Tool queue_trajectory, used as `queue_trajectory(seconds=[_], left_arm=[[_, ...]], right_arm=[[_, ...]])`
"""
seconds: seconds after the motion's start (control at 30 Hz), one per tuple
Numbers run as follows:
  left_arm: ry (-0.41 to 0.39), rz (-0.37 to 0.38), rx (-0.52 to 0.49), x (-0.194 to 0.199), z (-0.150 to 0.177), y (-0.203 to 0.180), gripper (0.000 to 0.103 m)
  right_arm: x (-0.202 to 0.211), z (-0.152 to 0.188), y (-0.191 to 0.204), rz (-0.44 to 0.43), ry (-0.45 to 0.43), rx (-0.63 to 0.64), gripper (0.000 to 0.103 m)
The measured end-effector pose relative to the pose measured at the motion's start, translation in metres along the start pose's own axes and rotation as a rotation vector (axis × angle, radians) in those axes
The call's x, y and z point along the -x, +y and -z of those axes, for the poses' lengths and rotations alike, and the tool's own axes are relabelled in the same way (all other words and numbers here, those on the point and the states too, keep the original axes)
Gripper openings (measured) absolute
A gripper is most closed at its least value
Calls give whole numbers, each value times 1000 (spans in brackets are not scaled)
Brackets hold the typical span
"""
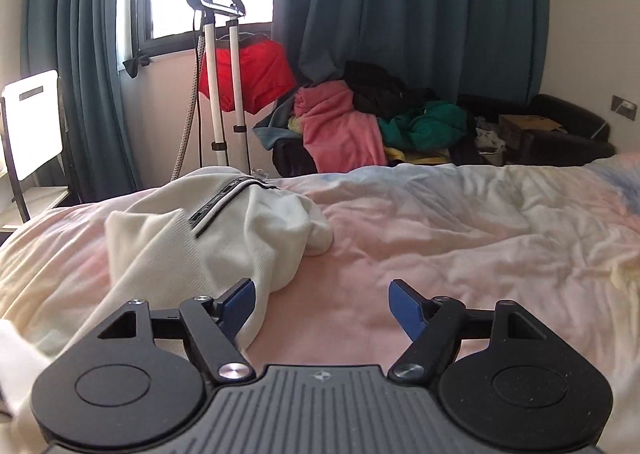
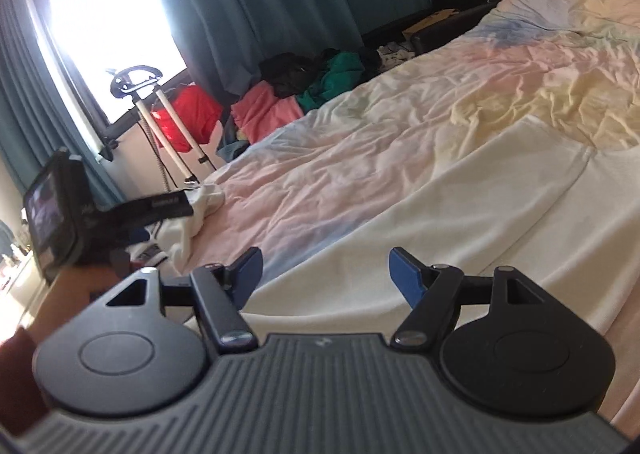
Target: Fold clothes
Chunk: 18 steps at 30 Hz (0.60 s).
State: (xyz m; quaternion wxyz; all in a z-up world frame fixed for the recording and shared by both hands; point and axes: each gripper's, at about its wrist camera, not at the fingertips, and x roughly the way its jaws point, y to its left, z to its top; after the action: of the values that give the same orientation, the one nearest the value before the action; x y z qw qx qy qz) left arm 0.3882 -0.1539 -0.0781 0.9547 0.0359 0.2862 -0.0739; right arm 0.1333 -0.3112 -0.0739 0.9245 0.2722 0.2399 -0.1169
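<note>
The left gripper (image 1: pixel 322 306) is spread wide and holds nothing, its left finger (image 1: pixel 240 304) touching the bunched white garment (image 1: pixel 208 238) on the bed (image 1: pixel 460 222). The right gripper (image 2: pixel 326 274) is also spread, above flat white cloth (image 2: pixel 460 214), possibly the same garment.

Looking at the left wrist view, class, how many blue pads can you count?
2: one pad sits at the white garment's edge, the other pad over the bare pink sheet. None seem hidden.
</note>
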Motion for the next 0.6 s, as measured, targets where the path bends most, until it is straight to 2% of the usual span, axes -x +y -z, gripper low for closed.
queue_trajectory(seconds=[0.03,0.13,0.2,0.27,0.33,0.37,0.4,0.5,0.6], left_arm=[[8,-18,6,-21,-6,-5,73],[18,-50,4,-42,-13,-4,67],[25,-71,3,-55,-18,-3,56],[32,-92,1,-69,-22,-2,55],[39,-113,0,-83,-27,-1,37],[43,-124,-1,-89,-29,-1,20],[46,-134,-1,-96,-31,-1,11],[55,-160,-2,-114,-39,0,8],[19,-19,26,-66,-66,-5,7]], right_arm=[[-9,2,-3,15,9,-8,73],[-38,6,-11,40,49,-40,73],[-53,8,-15,54,64,-57,73],[-61,10,-18,53,67,-70,72],[-64,13,-23,63,36,-83,71],[-65,15,-24,72,34,-87,71],[-68,16,-25,81,37,-91,71],[-61,17,-26,73,11,-117,71],[-49,18,-28,72,-18,-128,71]])
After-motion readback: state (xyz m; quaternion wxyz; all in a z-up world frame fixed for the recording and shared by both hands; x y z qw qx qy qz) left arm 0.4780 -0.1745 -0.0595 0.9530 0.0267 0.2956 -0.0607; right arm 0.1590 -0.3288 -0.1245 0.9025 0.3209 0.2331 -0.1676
